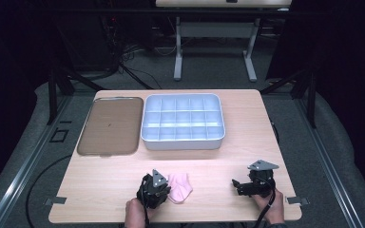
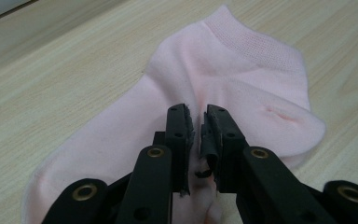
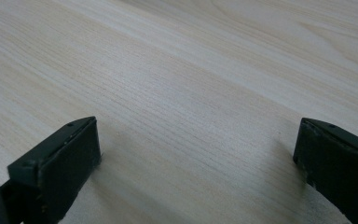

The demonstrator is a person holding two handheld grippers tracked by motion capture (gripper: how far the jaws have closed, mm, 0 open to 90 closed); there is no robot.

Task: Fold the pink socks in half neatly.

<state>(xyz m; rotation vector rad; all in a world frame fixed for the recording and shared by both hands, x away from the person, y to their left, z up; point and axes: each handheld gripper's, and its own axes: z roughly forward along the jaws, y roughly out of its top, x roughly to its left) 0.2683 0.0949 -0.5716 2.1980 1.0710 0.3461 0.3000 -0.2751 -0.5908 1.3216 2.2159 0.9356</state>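
A pale pink ankle sock (image 1: 180,187) (image 2: 242,84) lies flat on the wooden table near the front edge, cuff pointing away in the left gripper view. My left gripper (image 1: 165,190) (image 2: 198,119) sits over the sock's middle, its jaws drawn almost together with a pinch of the fabric between the pads. My right gripper (image 1: 236,185) (image 3: 198,140) rests low over bare wood to the right, jaws spread wide with nothing between them. A hand holds each gripper at the table's front edge.
A light grey divided organiser tray (image 1: 183,141) stands at the back centre. A flat brown tray (image 1: 109,126) lies to its left. The table's front edge is just behind both hands. Bare wood (image 1: 218,161) separates the trays and the grippers.
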